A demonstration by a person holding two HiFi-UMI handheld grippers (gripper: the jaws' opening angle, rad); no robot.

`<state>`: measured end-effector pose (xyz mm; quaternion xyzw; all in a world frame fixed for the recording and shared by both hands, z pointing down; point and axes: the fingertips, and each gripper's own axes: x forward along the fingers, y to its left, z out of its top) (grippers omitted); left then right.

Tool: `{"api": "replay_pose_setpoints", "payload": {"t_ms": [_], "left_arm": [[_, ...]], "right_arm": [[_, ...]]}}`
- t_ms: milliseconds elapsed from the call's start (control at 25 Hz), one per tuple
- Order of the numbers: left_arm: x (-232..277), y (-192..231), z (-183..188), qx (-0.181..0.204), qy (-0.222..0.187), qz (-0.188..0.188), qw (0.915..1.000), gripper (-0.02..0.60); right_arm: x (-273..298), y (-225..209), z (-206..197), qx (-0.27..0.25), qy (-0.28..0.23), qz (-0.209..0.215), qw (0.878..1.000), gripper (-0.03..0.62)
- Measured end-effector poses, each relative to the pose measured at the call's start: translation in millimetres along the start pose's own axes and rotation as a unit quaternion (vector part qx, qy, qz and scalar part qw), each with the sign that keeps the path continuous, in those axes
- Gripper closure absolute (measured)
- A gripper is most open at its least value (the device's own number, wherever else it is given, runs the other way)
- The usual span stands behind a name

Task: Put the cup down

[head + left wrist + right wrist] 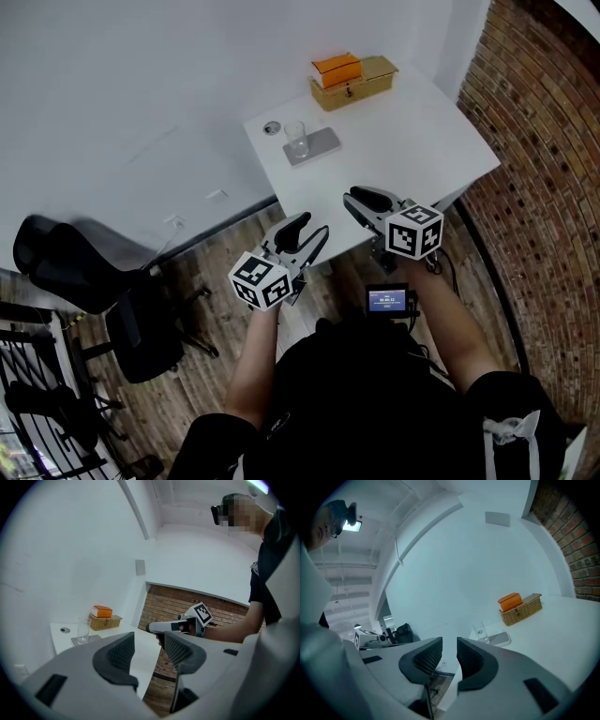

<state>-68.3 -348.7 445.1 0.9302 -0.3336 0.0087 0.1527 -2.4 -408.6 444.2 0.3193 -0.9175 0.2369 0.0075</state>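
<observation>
1. White wall point(141, 75) far and left.
2. Brick wall point(548, 141) at right.
3. White table point(412, 159) in the far corner between them.
4. Black chair point(66, 262) at left on the wooden floor point(202, 258).

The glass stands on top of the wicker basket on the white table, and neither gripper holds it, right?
Not quite. The head view shows the glass standing on the gray mat, apart from the wicker basket, not on top of it. The rest holds: it is on the white table, and the left gripper and right gripper do not hold it.
</observation>
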Motion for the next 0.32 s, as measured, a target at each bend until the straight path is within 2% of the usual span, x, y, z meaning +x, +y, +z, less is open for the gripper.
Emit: {"api": "replay_pose_setpoints", "payload": {"t_ms": [320], "left_arm": [[4.1, -0.4, -0.7, -0.008, -0.002, -0.002, 1.0, 0.383]], "right_arm": [[1.5, -0.1, -2.6, -0.005, 0.006, 0.002, 1.0, 0.49]]}}
